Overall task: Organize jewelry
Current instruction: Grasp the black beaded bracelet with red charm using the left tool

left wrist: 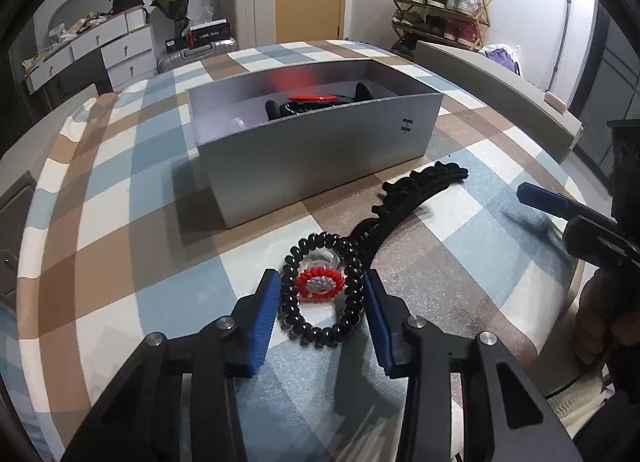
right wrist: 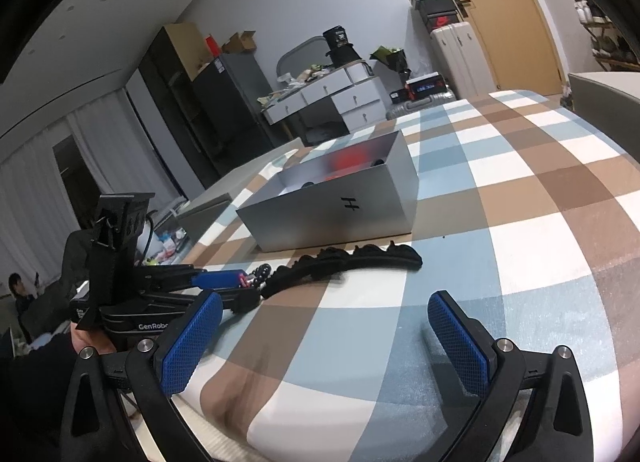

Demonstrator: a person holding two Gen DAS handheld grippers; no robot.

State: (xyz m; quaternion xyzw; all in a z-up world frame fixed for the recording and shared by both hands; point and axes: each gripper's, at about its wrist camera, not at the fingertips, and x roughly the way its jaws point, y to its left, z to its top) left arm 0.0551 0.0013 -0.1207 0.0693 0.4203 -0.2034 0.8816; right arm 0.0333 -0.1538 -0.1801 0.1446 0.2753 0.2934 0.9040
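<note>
A black spiral hair tie (left wrist: 349, 314) lies on the checked tablecloth with a small red and white beaded ring (left wrist: 320, 283) and a clear piece inside its loop. My left gripper (left wrist: 320, 304) is open, its blue pads on either side of the tie, not touching it. A black ruffled headband (left wrist: 416, 190) (right wrist: 344, 266) lies between the tie and the open grey box (left wrist: 320, 146) (right wrist: 332, 218), which holds black and red items. My right gripper (right wrist: 326, 332) is open and empty, low over the cloth near the headband; it also shows in the left wrist view (left wrist: 560, 206).
The table (right wrist: 520, 202) carries a blue, brown and white checked cloth. A grey box lid (left wrist: 500, 90) lies at the table's far right. Behind are a white dresser, suitcases, a shoe rack and a door.
</note>
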